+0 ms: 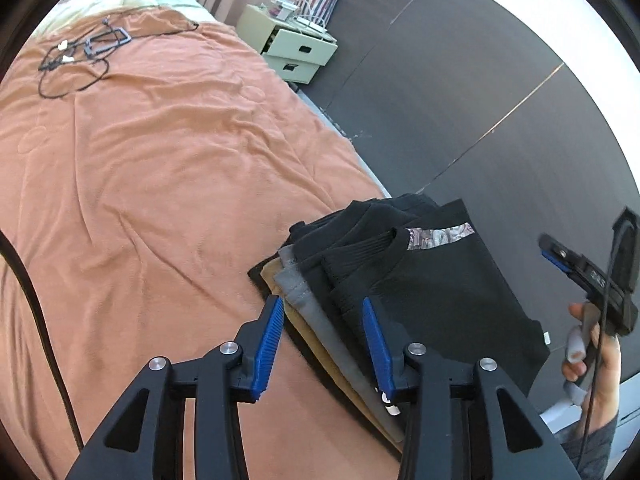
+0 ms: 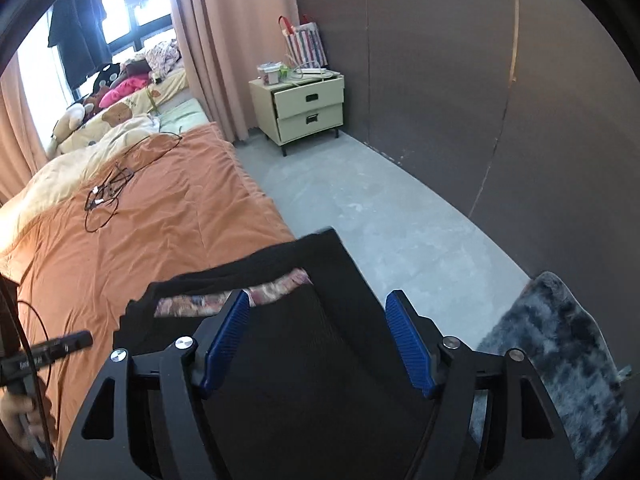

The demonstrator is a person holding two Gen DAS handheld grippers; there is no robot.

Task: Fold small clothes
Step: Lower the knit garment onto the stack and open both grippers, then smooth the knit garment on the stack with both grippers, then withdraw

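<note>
A stack of folded clothes lies at the bed's right edge on the orange cover (image 1: 140, 168). On top is a folded black garment (image 1: 440, 280) with a patterned neck band (image 1: 440, 237). Under it, grey (image 1: 298, 284) and tan (image 1: 272, 276) pieces stick out. My left gripper (image 1: 321, 302) hovers open over the stack's left edge, with nothing pressed between its blue pads. In the right wrist view my right gripper (image 2: 318, 296) stands wide open above the black garment (image 2: 304, 352). The pads do not grip it. Each gripper also shows at the other view's edge, held by a hand (image 1: 596, 356).
A tangle of black cable (image 1: 80, 56) lies far up the bed. A cream nightstand (image 2: 308, 108) with two drawers and a striped bag stands by the dark wall. Grey floor (image 2: 360, 200) runs beside the bed, with a fluffy grey rug (image 2: 560, 352) at the right.
</note>
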